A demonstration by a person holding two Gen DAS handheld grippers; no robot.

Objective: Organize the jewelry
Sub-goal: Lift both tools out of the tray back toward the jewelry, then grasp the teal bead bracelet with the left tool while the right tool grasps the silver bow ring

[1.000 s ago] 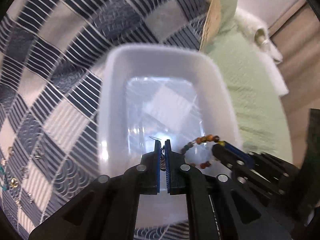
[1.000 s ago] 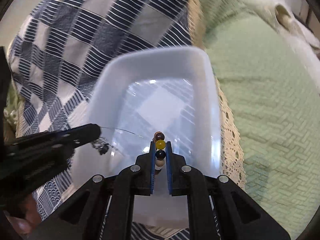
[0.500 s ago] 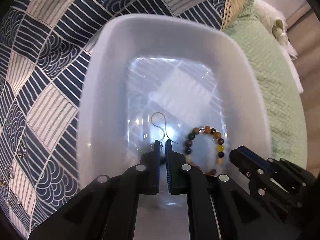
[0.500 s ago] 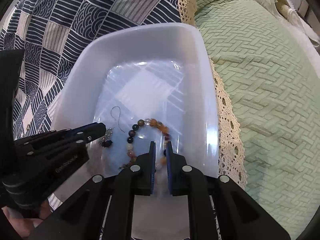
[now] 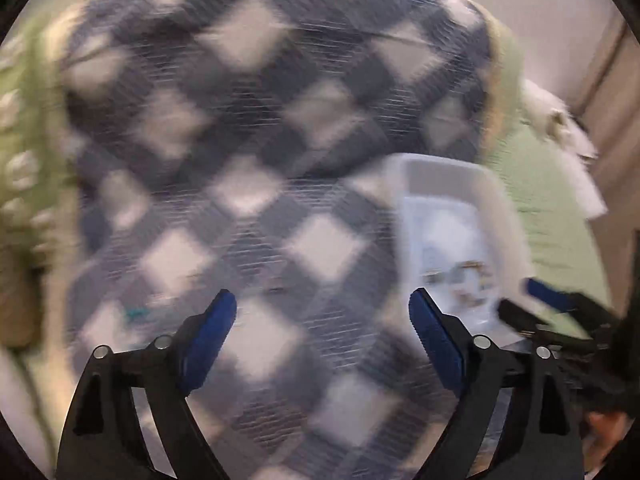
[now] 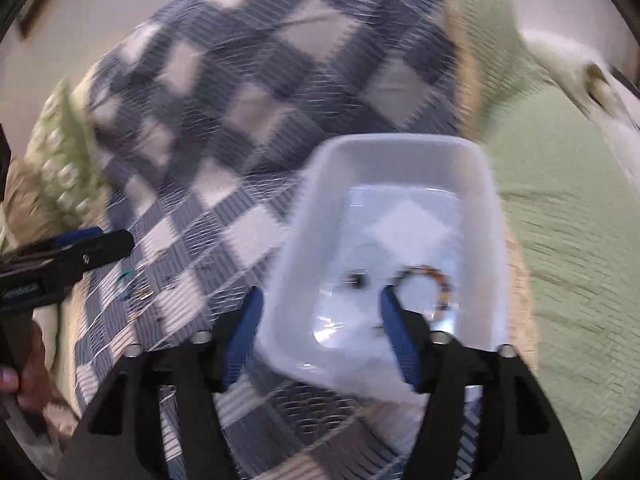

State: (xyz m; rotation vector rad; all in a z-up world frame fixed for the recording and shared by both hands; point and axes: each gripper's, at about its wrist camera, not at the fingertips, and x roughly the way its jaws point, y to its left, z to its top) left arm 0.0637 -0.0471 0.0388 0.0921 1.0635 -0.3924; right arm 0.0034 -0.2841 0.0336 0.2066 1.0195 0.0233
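— Checkered blue-and-white cloth [image 6: 224, 128] covers the bed, with the white tray [image 6: 400, 152] on it beside the green blanket [image 6: 568, 216].
— And the jewelry?
— Beaded bracelet [image 6: 434, 284] and a dark earring [image 6: 358, 280] lie inside the tray.
— Grippers?
— Left gripper [image 5: 322, 312] spread wide over the cloth; right gripper [image 6: 320, 308] also apart, above the tray's near edge, both empty.

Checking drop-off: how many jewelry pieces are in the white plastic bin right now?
2. In the white plastic bin, the multicoloured beaded bracelet lies at the right of the floor; the dark drop earring lies just left of it. Motion blur could hide smaller pieces.
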